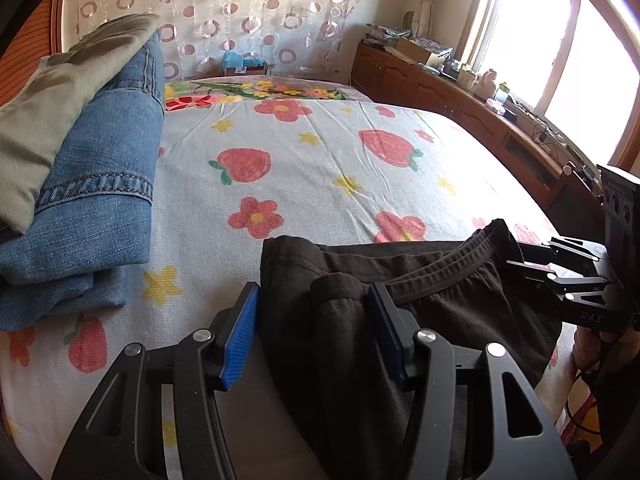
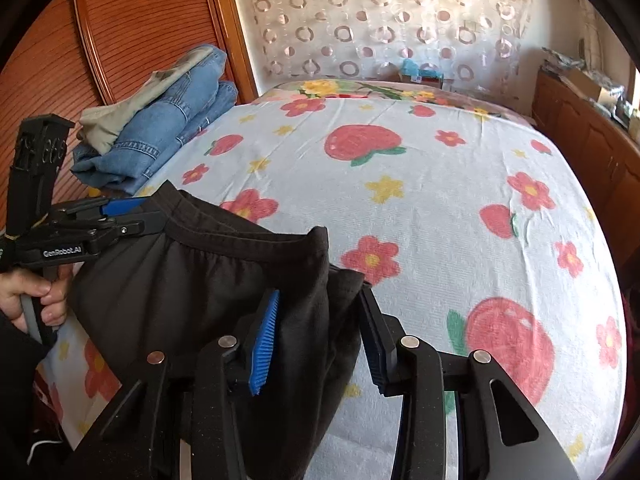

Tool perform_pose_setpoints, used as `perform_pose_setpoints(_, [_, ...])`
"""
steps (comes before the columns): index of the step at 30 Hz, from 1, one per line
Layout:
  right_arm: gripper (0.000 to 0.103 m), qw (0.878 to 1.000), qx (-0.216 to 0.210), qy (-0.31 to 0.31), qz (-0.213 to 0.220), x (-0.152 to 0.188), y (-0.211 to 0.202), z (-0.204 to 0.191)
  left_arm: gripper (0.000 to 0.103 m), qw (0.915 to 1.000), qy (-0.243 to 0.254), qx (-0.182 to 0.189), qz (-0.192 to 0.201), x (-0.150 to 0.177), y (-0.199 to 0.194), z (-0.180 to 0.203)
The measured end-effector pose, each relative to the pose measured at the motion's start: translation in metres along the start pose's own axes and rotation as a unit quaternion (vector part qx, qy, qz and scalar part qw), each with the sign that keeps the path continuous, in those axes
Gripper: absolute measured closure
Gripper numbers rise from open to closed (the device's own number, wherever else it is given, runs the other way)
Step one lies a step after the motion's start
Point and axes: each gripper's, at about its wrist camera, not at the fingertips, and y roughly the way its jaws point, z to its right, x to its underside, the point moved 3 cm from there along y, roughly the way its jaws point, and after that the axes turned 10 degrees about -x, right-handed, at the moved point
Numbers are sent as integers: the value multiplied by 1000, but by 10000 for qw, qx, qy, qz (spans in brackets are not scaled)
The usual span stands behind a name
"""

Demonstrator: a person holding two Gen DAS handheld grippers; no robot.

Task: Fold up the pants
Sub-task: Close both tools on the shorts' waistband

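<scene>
The black pants point(image 1: 432, 280) lie folded at the near edge of the bed, waistband point(image 2: 240, 236) up and facing the far side. My left gripper point(image 1: 312, 336) straddles their left end. A bunched fold rises between its blue pads point(image 1: 240, 336) and touches them only near the tips, and a gap shows along the left pad, so the jaws stand open. My right gripper point(image 2: 318, 344) straddles the right end the same way. Cloth fills most of the space between its pads point(image 2: 264, 344), with sheet showing beside the right one. Each gripper also shows in the other view: the right gripper point(image 1: 532, 260) and the left gripper point(image 2: 132, 216).
The bed carries a white sheet point(image 1: 320, 160) printed with strawberries and flowers. Folded blue jeans point(image 1: 92, 200) under an olive garment point(image 1: 60, 92) are stacked at its left side. A wooden cabinet point(image 1: 460, 92) with clutter runs under the window on the right. A hand point(image 2: 36, 296) grips the left handle.
</scene>
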Motion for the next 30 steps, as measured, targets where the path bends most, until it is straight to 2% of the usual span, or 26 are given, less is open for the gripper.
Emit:
perform_pose_setpoints(4, [62,9999,-45,95,51,-1,-2,3,47,10000,6,2,2,0,0,0])
perform_pose_setpoints(9, [62,9997,210,124,69,2,-5,8,47,10000,5,3,13,0,0,0])
perform_pose_setpoints(13, [62,9997,239,74,5,0,-1,5,47,10000,9,3,12,1,0,0])
perform_pose_setpoints(16, [62,9999,131,45,-20,-4,3,2,47,10000,9,7,15,1,0,0])
perform_pose_setpoints(17, [65,10000,87,13,-34,-5,4,1,47,10000,1,15,14,1,0,0])
perform_pose_setpoints(18, [83,10000,36,-33,-45,-5,5,0,49,10000,-6,25,15,0,0,-1])
perform_pose_setpoints(19, [84,9999,-111,-98,-75,-4,6,-3,51,10000,-11,51,15,0,0,-1])
perform_pose_setpoints(20, [88,9998,-115,-167,-61,-4,5,-5,59,9998,-25,174,1,0,0,0])
perform_pose_setpoints(21, [90,9997,-88,-221,-43,-3,4,-6,67,9996,-45,273,-15,1,-1,1])
perform_pose_setpoints(24, [91,9996,-225,-166,35,0,0,-3,82,9991,-60,407,-20,1,-3,3])
perform_pose_setpoints(26, [92,9993,-345,-96,119,2,-4,0,86,9993,-43,369,52,0,-10,6])
perform_pose_setpoints(30, [92,9974,-594,-44,418,3,-25,3,87,9986,-7,372,366,-1,-36,12])
